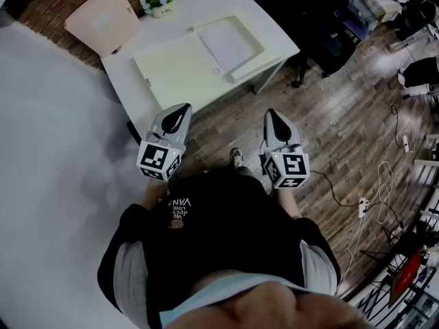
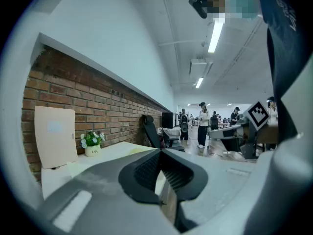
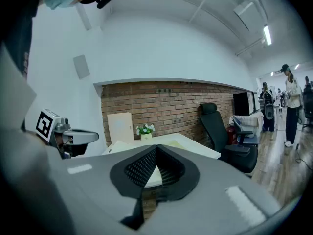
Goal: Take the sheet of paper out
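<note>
The sheet of paper [image 1: 226, 44] lies in the pale folder [image 1: 171, 70] on the white table [image 1: 206, 2] — straight ahead, well apart from both tools. The left gripper [image 1: 182, 108] and right gripper [image 1: 270, 114] are squeezed together, holding nothing — neither looks nearer.
</note>
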Motion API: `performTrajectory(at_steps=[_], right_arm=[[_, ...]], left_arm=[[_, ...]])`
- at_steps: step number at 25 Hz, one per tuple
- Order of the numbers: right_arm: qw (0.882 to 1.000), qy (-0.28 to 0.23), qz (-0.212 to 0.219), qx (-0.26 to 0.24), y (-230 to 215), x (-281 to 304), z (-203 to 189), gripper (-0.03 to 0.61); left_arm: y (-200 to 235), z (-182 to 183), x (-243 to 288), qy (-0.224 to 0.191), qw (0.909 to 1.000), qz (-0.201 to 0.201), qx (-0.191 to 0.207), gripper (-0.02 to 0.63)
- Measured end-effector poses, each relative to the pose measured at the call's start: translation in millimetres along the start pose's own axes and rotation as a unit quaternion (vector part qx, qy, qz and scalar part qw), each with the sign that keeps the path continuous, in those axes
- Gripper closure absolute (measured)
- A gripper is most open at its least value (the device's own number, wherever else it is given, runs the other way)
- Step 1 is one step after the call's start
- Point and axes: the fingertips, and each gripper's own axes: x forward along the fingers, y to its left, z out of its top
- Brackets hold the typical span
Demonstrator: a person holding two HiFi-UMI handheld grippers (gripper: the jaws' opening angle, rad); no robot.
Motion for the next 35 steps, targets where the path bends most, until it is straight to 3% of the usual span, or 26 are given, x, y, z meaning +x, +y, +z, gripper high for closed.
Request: performTrajectory(at_steps=[11,35], right_arm=[[0.999,-0.016,0.026,0.021,-26.9,13.5,8.1,0.577],[0.996,0.019,0.087,-0.001,-110.5,52.5,12.0,0.577]], left_arm=[[-8.0,1.7,29.6,0.001,1.0000,0.009,-0.004,0.614],[-32.2,4.1,92.2,-0.011,0.9950,0.083,-0.055,0.614]])
